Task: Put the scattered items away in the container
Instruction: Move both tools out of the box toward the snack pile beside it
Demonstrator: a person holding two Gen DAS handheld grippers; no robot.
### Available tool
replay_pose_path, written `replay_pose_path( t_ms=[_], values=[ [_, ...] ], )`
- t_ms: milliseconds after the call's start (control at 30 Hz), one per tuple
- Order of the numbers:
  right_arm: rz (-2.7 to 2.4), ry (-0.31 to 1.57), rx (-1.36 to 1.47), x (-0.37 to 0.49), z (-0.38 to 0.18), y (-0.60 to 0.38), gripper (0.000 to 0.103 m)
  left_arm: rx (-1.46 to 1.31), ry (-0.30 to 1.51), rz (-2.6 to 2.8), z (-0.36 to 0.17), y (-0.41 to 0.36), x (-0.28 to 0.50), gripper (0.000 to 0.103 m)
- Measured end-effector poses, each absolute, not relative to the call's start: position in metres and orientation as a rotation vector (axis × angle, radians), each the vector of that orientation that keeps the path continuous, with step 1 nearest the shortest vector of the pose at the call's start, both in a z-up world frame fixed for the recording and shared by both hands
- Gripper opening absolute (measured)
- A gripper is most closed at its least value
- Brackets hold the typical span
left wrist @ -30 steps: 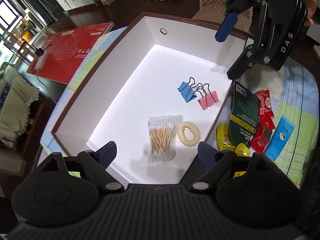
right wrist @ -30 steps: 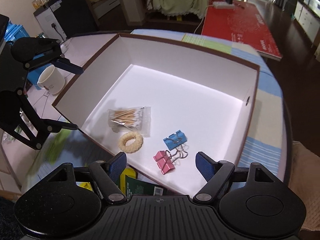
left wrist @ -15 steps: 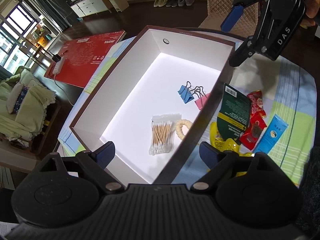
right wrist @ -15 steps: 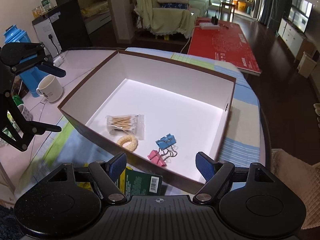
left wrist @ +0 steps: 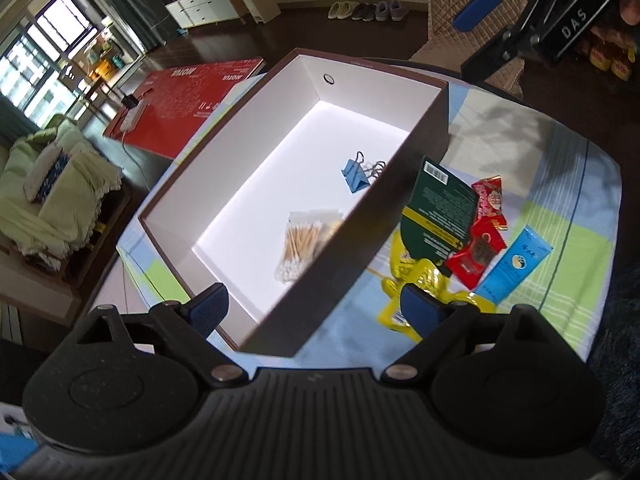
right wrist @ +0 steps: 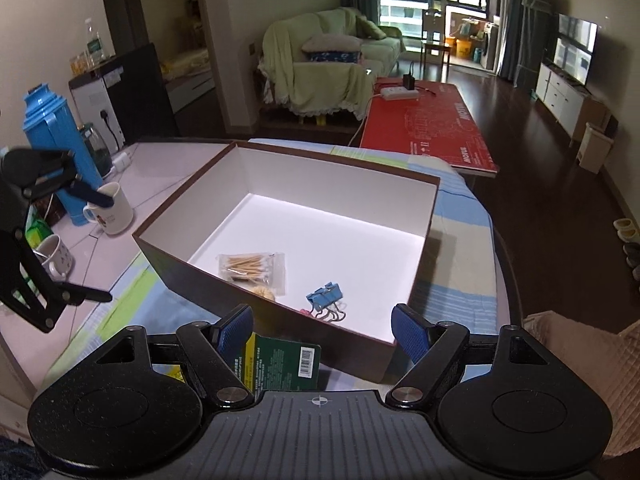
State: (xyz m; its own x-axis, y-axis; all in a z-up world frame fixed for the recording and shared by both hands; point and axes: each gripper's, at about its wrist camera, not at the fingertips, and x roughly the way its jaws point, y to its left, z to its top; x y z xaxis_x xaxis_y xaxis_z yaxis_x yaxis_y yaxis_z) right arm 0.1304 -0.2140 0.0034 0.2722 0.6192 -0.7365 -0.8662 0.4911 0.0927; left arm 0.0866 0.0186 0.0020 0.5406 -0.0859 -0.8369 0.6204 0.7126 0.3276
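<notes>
Beside the brown box (left wrist: 352,248), on the checked cloth (left wrist: 568,248), lie the dark green packet (left wrist: 436,212), red sachets (left wrist: 480,248), blue tube (left wrist: 516,264) and yellow packets (left wrist: 424,280), just beyond my left gripper (left wrist: 316,304), fingers apart and empty. My right gripper (right wrist: 326,328), also spread and empty, hangs above the green packet at the box's near wall. Inside the box are cotton swabs (right wrist: 250,266) and a blue binder clip (right wrist: 325,295); the wall hides most of a pink clip and a cream ring.

txt: "DAS" showing on right tongs body (left wrist: 572,28) | "MOTUL" printing on red board (right wrist: 466,114) | green packet (left wrist: 438,210): txt unreadable
</notes>
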Motion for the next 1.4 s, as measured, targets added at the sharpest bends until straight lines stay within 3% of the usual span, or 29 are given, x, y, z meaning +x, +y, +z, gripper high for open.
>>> replay_pose_path(
  t_ms=[933,1400],
  values=[
    [0.828,0.935,-0.131,0.116,-0.037,-0.293,0.079,0.047,1.092,-0.296,-0.086,0.028,0.042,0.091],
    [0.790,1.016,-0.083,0.116,-0.058,-0.299,0.079,-0.013,1.136,-0.275,-0.120,0.015,0.063,0.091]
  ],
)
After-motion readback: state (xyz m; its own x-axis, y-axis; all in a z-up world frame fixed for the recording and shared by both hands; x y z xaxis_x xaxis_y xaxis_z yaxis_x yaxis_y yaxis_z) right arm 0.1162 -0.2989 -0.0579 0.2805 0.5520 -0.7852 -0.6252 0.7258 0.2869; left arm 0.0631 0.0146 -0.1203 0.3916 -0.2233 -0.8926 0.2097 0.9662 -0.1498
